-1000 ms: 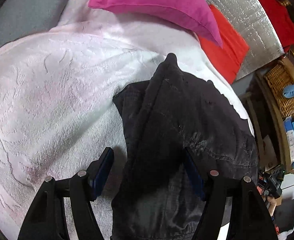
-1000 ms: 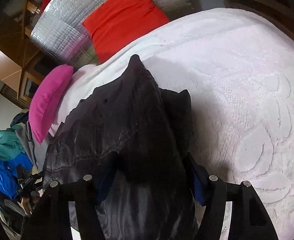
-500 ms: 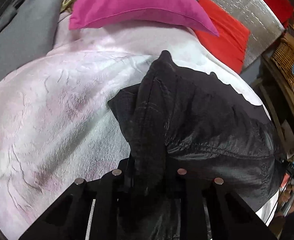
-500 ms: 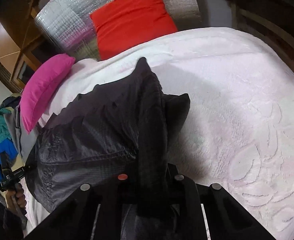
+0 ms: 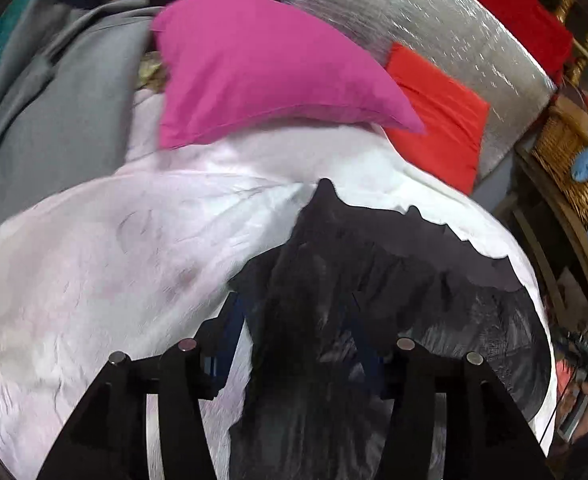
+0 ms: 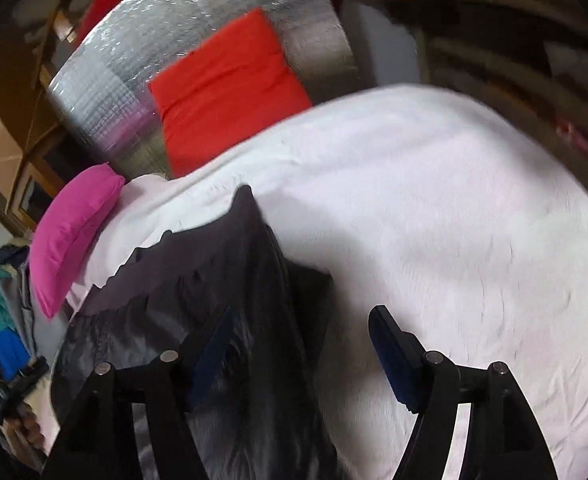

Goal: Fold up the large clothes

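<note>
black garment (image 5: pixel 373 280) | shiny, crumpled, ridge bunched upward | lying on white bedspread (image 5: pixel 114 260)

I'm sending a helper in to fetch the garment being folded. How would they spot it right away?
Start at the bed with the white bedspread. Two cushions, a pink cushion and a red cushion, lie at its head against a silver panel. Below them, the black jacket lies crumpled on the bedspread, the only dark, slightly shiny cloth on the bed.
</note>
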`<state>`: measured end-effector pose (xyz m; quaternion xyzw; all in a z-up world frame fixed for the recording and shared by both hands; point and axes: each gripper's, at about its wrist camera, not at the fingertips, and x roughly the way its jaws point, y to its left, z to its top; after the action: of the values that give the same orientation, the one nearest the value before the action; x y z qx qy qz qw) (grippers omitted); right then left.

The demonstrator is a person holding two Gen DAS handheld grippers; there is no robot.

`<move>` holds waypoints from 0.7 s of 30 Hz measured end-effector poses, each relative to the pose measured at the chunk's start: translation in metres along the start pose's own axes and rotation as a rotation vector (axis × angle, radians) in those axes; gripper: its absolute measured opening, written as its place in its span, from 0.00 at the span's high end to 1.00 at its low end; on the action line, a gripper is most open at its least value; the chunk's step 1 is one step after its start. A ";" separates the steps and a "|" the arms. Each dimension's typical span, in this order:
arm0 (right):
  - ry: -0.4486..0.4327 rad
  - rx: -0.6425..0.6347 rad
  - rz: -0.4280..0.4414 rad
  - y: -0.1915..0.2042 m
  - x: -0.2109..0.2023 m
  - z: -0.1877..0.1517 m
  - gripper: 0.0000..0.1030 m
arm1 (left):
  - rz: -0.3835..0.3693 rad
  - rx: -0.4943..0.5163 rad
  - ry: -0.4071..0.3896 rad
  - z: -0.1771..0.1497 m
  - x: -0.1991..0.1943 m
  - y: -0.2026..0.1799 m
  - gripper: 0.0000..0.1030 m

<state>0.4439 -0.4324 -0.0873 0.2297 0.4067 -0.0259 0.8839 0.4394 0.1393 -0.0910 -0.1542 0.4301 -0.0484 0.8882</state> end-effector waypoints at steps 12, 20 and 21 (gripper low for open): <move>0.089 -0.229 -0.128 0.042 0.058 -0.003 0.93 | 0.113 0.049 0.149 0.002 0.072 -0.012 0.83; 0.098 -0.113 -0.158 0.031 0.046 -0.008 0.68 | 0.155 0.009 0.098 0.002 0.045 -0.013 0.75; 0.077 -0.117 -0.178 0.031 0.036 -0.009 0.57 | 0.159 0.013 0.081 0.002 0.038 -0.013 0.70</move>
<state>0.4690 -0.3955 -0.1062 0.1412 0.4601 -0.0716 0.8737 0.4653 0.1188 -0.1144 -0.1119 0.4762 0.0133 0.8721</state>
